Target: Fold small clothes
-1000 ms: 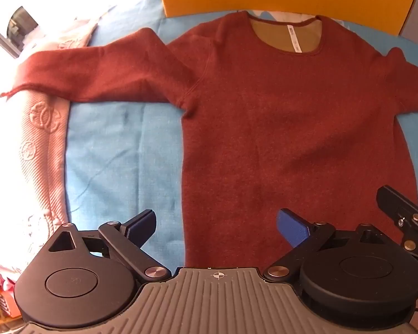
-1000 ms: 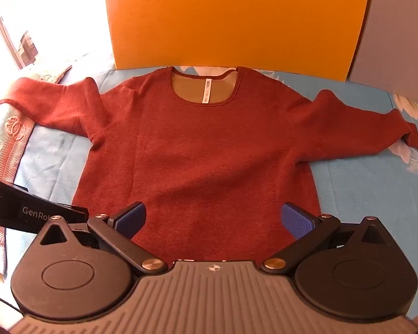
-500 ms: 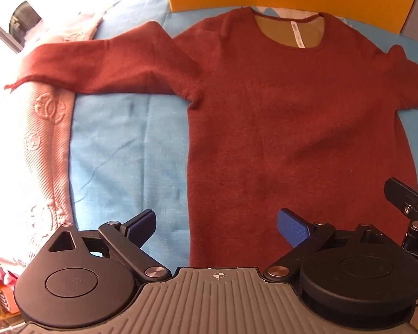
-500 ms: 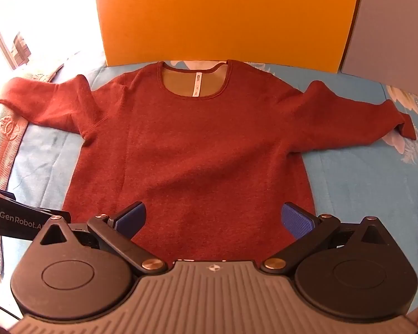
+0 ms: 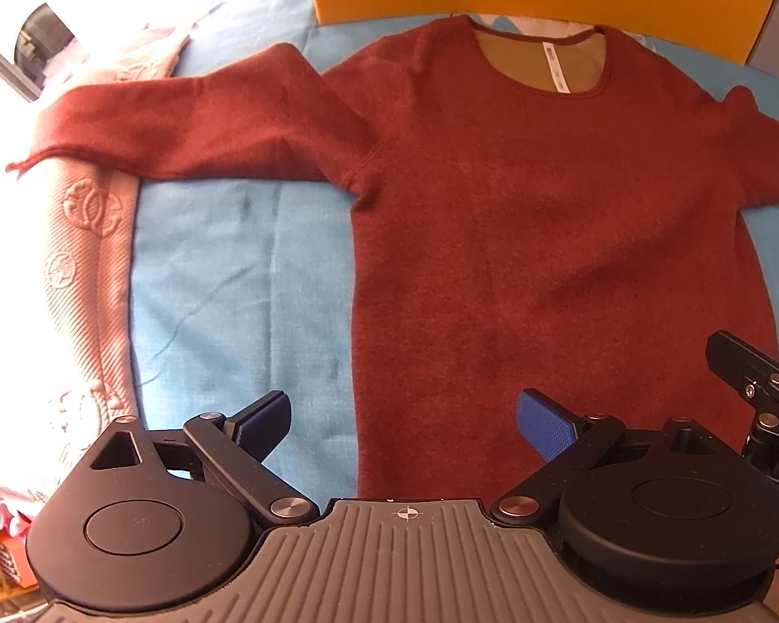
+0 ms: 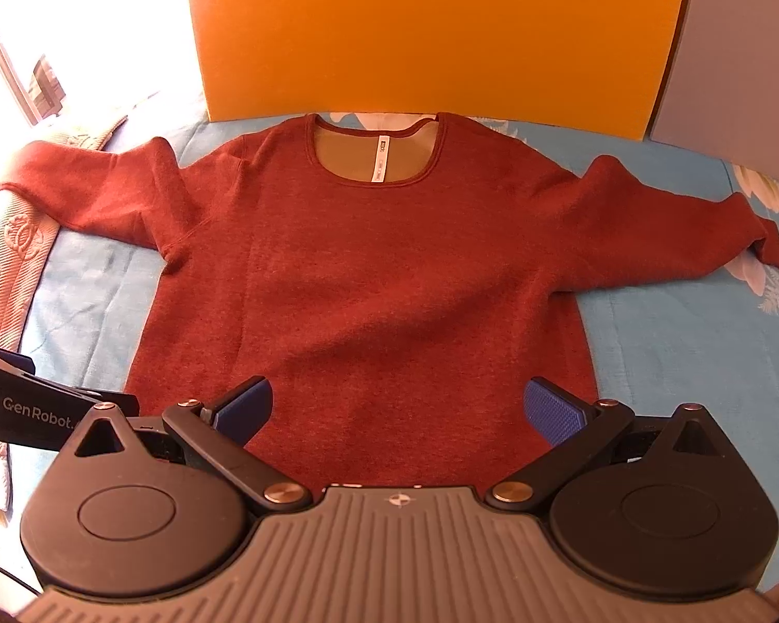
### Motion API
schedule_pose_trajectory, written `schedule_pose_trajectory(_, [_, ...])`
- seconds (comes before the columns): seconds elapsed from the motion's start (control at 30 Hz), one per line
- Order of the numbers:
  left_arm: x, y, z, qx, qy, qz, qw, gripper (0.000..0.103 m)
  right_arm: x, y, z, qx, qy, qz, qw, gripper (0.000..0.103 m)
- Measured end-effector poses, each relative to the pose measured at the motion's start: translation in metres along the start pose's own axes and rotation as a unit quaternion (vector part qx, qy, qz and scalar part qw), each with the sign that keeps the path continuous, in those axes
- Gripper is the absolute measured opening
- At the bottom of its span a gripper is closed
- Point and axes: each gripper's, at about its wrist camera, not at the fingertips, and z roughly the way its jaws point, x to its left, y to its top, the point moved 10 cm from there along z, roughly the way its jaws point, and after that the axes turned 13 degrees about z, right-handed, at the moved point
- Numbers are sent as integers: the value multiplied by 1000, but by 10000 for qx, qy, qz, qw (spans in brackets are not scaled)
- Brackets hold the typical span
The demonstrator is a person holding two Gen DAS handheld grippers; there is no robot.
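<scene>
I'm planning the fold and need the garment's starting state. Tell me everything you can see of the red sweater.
The sweater is rust-red, fuzzy knit, with long sleeves and a round neck showing a tan lining and a white label. It lies flat, unfolded, front up on the blue sheet, collar toward the orange board, both sleeves spread sideways. One cuff rests on a pink blanket. Both tools are open near the hem, gripping nothing.

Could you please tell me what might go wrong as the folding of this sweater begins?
The left claw straddles the sweater's side edge, so it may pinch the blue sheet too. The left sleeve cuff lies on the pink blanket and could drag it. Both claws are close together and may collide.
</scene>
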Motion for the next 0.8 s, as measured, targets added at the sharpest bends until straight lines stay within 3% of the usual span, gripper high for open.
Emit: schedule_pose_trajectory(0.8, [10, 6, 4, -98, 142, -132, 9998, 103, 13, -6, 20, 310, 717, 485, 9958, 103])
